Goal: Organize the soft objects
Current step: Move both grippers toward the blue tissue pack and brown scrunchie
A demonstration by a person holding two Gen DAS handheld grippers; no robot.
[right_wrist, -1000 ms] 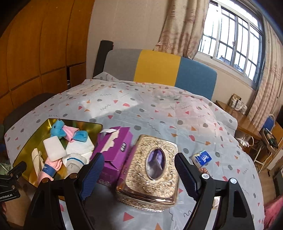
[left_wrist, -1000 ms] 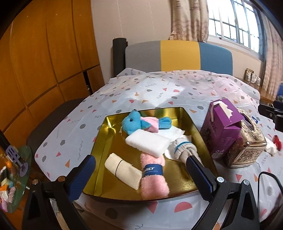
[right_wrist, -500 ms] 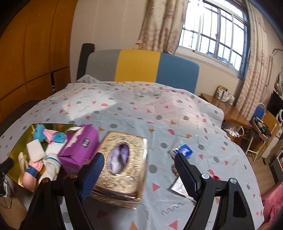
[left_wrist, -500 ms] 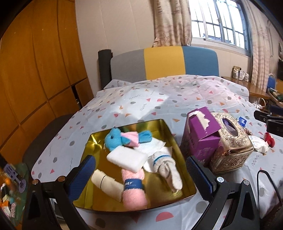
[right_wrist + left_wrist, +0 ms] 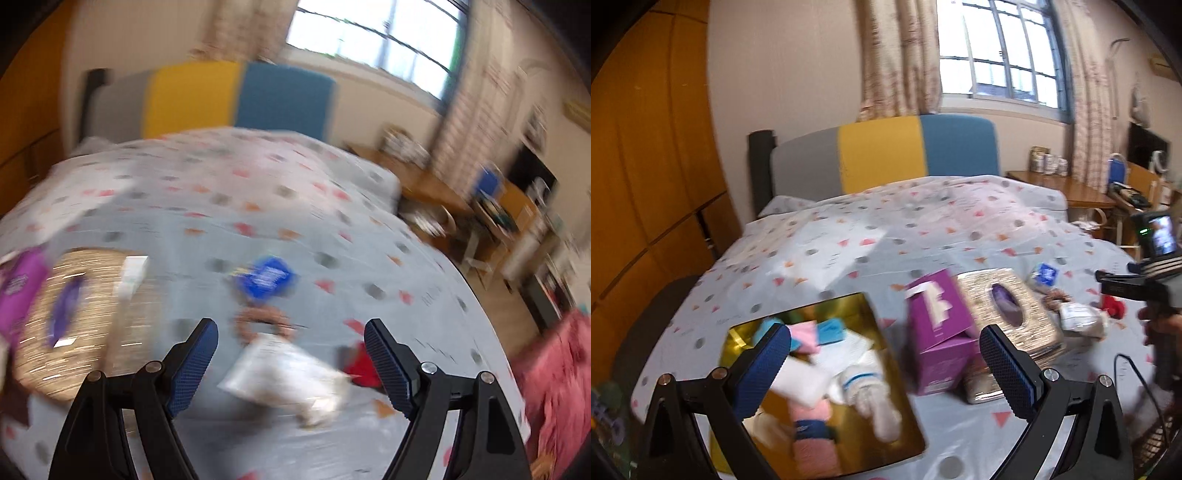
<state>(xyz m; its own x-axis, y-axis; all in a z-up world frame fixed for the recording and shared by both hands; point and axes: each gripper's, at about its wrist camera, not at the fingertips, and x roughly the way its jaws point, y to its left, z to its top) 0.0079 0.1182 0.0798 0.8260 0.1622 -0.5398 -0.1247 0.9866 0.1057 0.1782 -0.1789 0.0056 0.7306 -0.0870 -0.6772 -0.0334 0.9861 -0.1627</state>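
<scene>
Left wrist view: our left claw (image 5: 882,369) hangs wide open and empty above the gold tray (image 5: 738,332), where a pink roll (image 5: 812,435), white sock (image 5: 871,398) and blue toy (image 5: 827,330) lie. Just right stand the purple box (image 5: 938,332) and gold box (image 5: 1008,317). Our right claw (image 5: 291,363), also spread and empty, hovers over a white packet (image 5: 284,376), with a red item (image 5: 364,365) beside it, a brown ring (image 5: 264,321) and blue pack (image 5: 267,277) beyond, all on the dotted bed (image 5: 258,192).
</scene>
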